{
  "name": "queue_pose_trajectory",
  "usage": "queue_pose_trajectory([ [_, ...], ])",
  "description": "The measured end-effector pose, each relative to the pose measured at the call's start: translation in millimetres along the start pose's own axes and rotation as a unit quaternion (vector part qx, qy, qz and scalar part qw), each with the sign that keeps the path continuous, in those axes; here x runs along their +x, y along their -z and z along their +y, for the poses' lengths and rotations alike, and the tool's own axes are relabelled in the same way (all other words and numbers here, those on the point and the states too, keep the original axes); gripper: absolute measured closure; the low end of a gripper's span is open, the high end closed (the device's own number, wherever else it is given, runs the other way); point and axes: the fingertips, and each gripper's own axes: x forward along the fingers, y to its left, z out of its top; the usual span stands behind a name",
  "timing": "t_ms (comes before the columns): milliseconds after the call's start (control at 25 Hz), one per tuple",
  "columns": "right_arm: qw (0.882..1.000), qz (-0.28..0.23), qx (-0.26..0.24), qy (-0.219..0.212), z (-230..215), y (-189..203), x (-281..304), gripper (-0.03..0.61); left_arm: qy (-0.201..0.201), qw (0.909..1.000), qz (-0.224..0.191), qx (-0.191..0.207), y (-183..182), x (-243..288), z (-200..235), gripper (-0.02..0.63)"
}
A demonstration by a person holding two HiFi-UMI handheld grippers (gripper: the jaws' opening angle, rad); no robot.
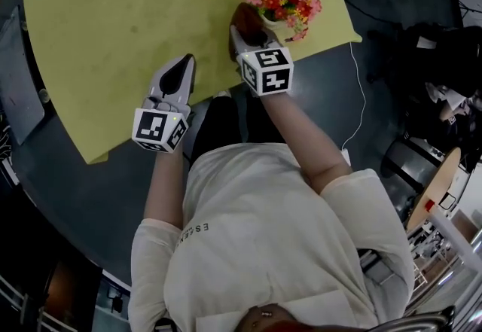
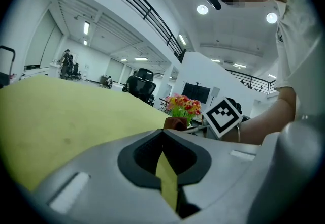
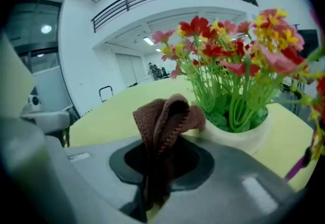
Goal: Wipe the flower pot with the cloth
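Clamped by the shut jaws of the right gripper (image 3: 160,162), the cloth (image 3: 165,116) is poking up just short of the flower pot (image 3: 238,139) ahead-right, likely needing firm sweeps round its wall; the left gripper (image 2: 165,167) is idling closed, empty.

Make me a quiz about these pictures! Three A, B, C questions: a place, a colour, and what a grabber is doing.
1. Where does the flower pot stand? A) near the table's edge, by the right gripper B) in the table's middle C) on the floor
2. What colour is the cloth? A) blue B) brown C) white
3. How is the left gripper? A) wide open B) holding the cloth C) shut and empty
Answers: 1 A, it sits by the yellow rim. 2 B, brown folds poke from the right gripper. 3 C, its jaws meet on nothing.
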Motion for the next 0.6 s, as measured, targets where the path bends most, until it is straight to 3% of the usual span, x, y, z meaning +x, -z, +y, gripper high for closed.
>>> queue_pose_trajectory([
  [240, 0.992, -0.009, 0.115, 0.058, -14.0, -2.3, 21.7, 0.520, -0.002, 0.9999, 0.004, -0.014, 9.8, 1.3, 4.0, 0.599],
  [600, 0.990, 0.005, 0.133, 0.049, -25.8, 13.7, -4.2, 0.518, 0.020, 0.9997, 0.013, 0.005, 21.1, 15.2, -9.5, 0.600],
])
